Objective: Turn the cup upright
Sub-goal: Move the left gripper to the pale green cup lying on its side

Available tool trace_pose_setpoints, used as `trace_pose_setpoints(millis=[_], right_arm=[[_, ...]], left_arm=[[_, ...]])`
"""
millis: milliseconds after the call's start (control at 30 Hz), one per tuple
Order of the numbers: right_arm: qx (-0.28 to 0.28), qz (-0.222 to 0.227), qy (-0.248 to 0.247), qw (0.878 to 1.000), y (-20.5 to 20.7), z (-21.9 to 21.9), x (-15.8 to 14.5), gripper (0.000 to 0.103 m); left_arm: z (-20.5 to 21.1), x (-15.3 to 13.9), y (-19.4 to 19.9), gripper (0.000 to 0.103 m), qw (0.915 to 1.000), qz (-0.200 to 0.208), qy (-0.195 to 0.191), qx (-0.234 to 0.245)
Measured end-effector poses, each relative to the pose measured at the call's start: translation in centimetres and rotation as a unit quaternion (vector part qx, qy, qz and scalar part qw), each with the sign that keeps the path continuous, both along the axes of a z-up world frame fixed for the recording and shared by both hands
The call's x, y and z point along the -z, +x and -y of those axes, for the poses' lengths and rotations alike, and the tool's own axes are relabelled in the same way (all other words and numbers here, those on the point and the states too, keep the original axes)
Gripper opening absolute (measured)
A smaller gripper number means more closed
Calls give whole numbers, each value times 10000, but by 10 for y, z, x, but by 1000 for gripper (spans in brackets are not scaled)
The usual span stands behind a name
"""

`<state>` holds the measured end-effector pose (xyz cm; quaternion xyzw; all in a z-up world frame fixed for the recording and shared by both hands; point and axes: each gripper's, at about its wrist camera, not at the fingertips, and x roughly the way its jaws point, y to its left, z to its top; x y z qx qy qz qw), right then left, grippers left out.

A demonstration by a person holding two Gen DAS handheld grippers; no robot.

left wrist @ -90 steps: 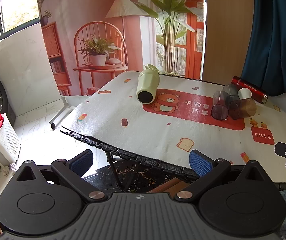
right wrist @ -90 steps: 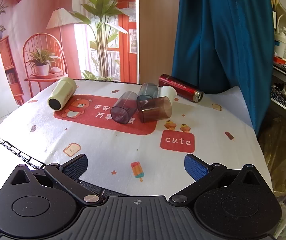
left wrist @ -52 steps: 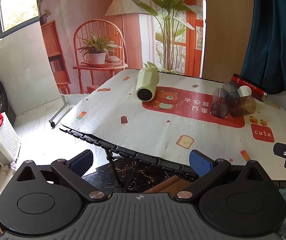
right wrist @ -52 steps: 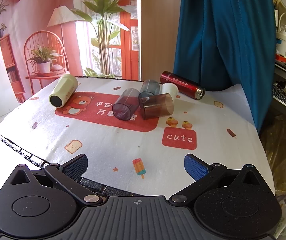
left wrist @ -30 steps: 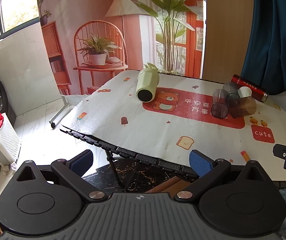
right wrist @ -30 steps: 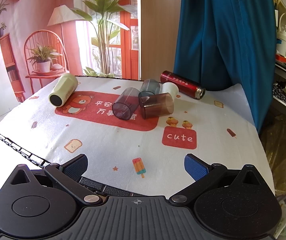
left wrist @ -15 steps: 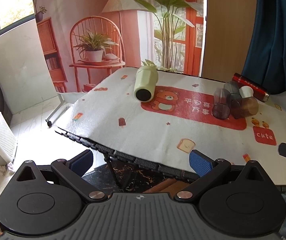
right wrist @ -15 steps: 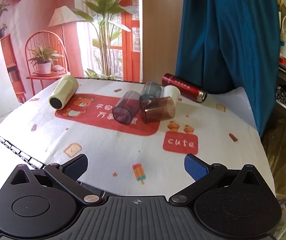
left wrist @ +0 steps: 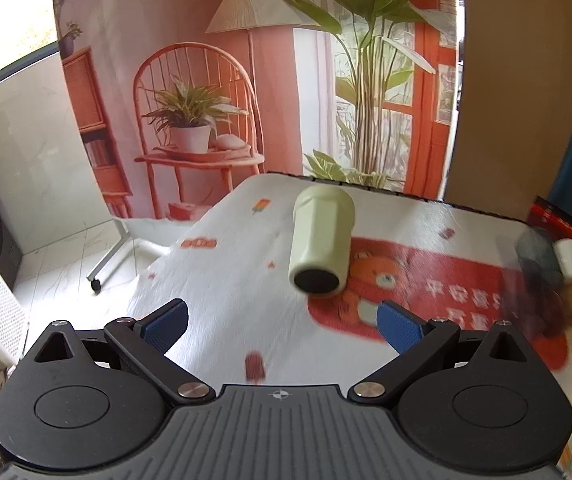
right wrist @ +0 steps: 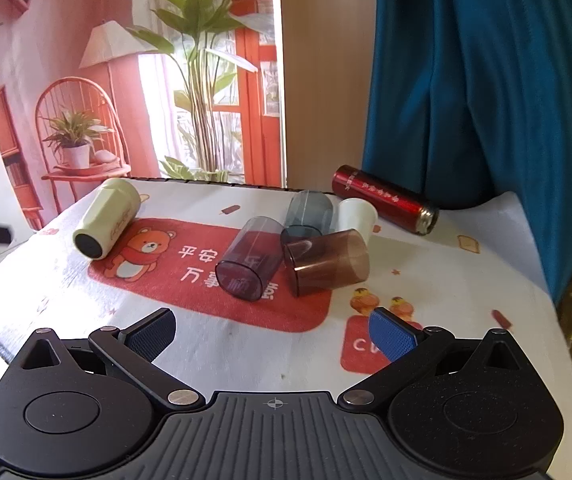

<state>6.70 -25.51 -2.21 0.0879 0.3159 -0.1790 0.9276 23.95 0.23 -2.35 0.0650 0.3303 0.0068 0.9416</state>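
Left gripper (left wrist: 282,322) before green cup (left wrist: 321,242)

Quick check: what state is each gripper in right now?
Left gripper: open, holding nothing, pale green cup lying ahead.
Right gripper: open, holding nothing.

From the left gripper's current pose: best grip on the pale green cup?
Probably mid-body, across the barrel. The pale green cup lies on its side, dark end toward the open left gripper, with curved flanks exposed on both sides. Come in from the near end, fingers straddling it.
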Motion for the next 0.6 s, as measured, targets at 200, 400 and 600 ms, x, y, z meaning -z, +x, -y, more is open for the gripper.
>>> trace_pose_setpoints(millis=[200, 400, 600], right_arm=[[-55, -189, 140, 9997, 25, 16, 21, 103], [42, -419, 262, 9988, 40, 26, 43, 103], [85, -597, 335, 9976, 61, 37, 57, 103]], left_arm=[[14, 35, 91, 96, 9999, -28, 79, 128], [29, 68, 152, 96, 9995, -90, 112, 281], [28, 93, 190, 96, 9991, -324, -40, 260]])
